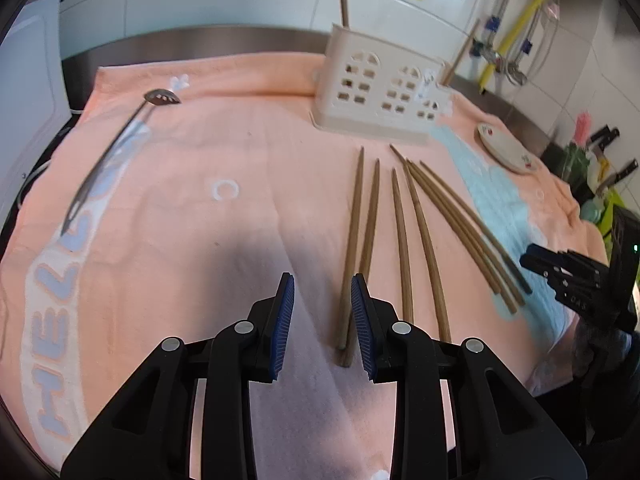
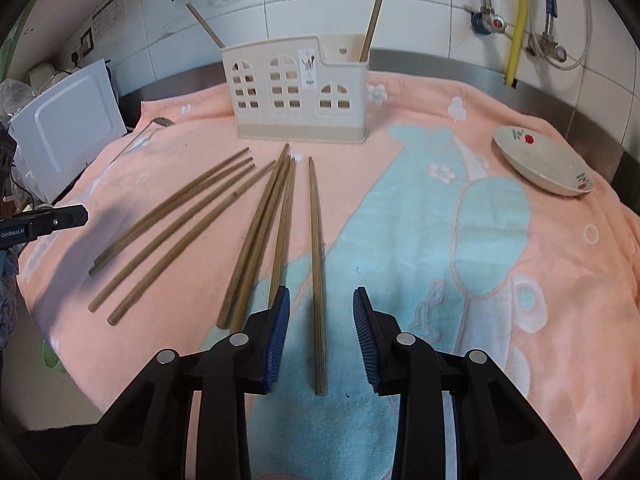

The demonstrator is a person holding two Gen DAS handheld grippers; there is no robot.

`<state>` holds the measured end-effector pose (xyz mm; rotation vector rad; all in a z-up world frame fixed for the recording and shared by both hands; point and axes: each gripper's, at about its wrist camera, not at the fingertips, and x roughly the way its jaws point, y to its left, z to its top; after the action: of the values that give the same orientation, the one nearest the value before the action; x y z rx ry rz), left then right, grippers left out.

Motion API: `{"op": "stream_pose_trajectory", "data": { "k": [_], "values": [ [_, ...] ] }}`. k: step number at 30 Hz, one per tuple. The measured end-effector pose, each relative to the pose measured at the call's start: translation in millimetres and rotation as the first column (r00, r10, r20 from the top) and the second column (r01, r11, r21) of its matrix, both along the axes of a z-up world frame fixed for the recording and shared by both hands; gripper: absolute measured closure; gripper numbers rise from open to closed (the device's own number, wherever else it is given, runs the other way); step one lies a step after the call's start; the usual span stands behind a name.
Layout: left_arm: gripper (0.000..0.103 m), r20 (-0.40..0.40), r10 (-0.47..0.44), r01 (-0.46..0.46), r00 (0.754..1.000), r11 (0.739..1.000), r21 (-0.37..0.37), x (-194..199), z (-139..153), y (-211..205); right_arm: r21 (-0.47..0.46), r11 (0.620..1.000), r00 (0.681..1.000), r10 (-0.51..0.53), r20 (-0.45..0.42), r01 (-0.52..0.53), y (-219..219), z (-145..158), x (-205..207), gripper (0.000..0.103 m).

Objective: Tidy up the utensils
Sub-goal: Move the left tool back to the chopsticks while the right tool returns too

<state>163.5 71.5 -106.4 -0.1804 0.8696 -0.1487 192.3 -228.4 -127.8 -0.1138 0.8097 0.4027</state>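
Right wrist: gripper straddles chopsticks

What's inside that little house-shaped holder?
Two chopsticks stick up out of the holder, one at each end. Through its window holes nothing else shows, but its walls hide the chopsticks' lower ends and the bottom.
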Motion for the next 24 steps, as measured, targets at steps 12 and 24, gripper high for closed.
{"op": "stream_pose_trajectory", "data": {
  "k": [12, 24],
  "values": [
    [0.083, -0.054, -0.081, 0.083, 0.995, 0.996, 0.043, 27, -14, -24, -0.019, 1.000, 0.999, 0.001, -0.034, -0.002, 1, -13, 5, 0.082],
    [0.090, -0.099, -0.120, 0.129, 0.988, 0.987, 0.094, 51, -24, -35, -0.013, 1.000, 0.999, 0.001, -0.039, -0.002, 1, -15, 6, 0.083]
  ]
}}
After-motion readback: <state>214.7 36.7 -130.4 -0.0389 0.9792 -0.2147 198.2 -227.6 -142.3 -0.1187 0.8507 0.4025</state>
